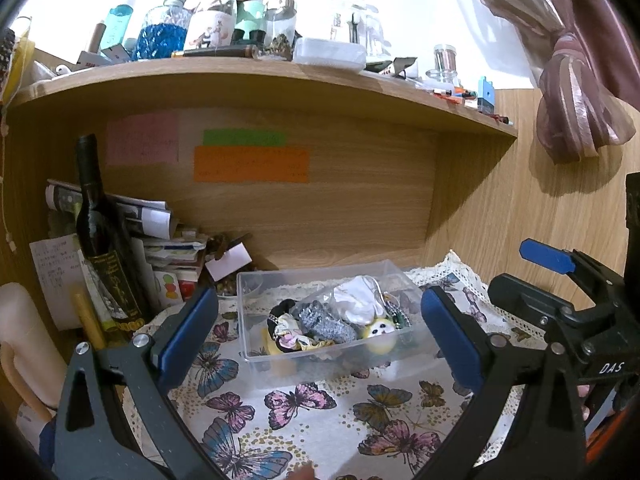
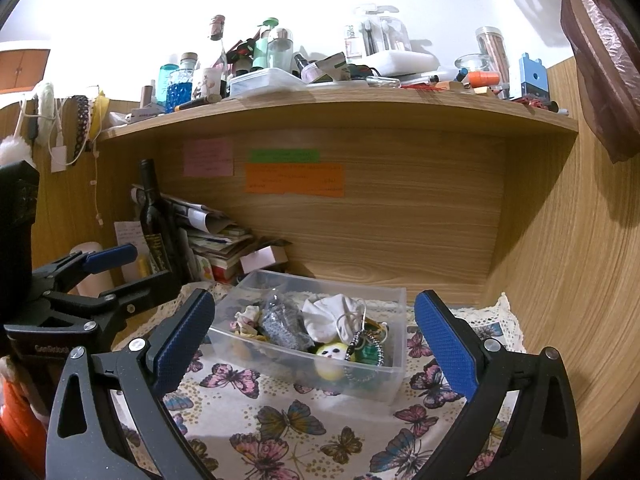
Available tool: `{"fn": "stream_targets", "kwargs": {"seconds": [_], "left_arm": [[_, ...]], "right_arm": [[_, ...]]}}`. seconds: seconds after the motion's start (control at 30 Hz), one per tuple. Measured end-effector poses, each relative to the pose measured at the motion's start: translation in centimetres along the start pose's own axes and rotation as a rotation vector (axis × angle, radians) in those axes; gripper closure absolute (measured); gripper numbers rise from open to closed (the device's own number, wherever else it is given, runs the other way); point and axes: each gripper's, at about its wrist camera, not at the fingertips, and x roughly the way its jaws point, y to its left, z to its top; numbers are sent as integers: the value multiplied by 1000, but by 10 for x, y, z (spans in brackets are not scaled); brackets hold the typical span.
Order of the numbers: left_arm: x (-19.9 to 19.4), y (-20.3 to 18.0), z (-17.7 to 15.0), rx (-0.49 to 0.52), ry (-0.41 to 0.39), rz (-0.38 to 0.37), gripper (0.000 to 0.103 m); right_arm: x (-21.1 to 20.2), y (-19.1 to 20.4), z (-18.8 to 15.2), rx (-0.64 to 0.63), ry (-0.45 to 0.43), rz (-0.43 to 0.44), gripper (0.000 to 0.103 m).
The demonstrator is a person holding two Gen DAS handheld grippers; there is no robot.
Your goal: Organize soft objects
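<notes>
A wooden desk alcove [image 2: 380, 216] fills both views, its back panel and right side wall in pale oak grain. A shelf [image 2: 320, 110] spans the top of the alcove, crowded with bottles, jars and small boxes. On the desk surface lies a white cloth printed with butterflies [image 2: 280, 420], edged with lace at the back right.

In the left rear corner a dark wine bottle [image 1: 100, 236] stands upright, with a heap of folded papers and booklets [image 1: 160, 240] leaning behind and beside it. Three sticky notes are stuck to the back panel: a pink one [image 1: 142, 140], a green strip [image 1: 244, 137] and, just below that, a wider orange one [image 1: 251, 164].

In the middle of the cloth sits a clear plastic box [image 2: 360, 380], open at the top. The soft objects are inside it, piled together: a white fabric piece [image 2: 328, 316], a grey knitted item [image 2: 280, 324], a patterned scrunchie [image 1: 290, 334], a small yellow toy with a white face [image 2: 330, 358] and a beaded dark loop [image 2: 358, 344].

The left gripper [image 1: 316, 334] hovers in front of the box with its blue-padded jaws spread wide, holding nothing. The right gripper [image 2: 314, 342] does the same from a little further right, jaws equally wide apart and empty. Each gripper shows at the edge of the other's view.
</notes>
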Motion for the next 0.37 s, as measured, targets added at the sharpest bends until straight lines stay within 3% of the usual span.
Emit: {"fn": "stream_targets", "kwargs": {"seconds": [0.37], "left_arm": [[-2,-2,-2,18,-8,-1,0]], "right_arm": [[4,0,-3,1,12,2,2]]}}
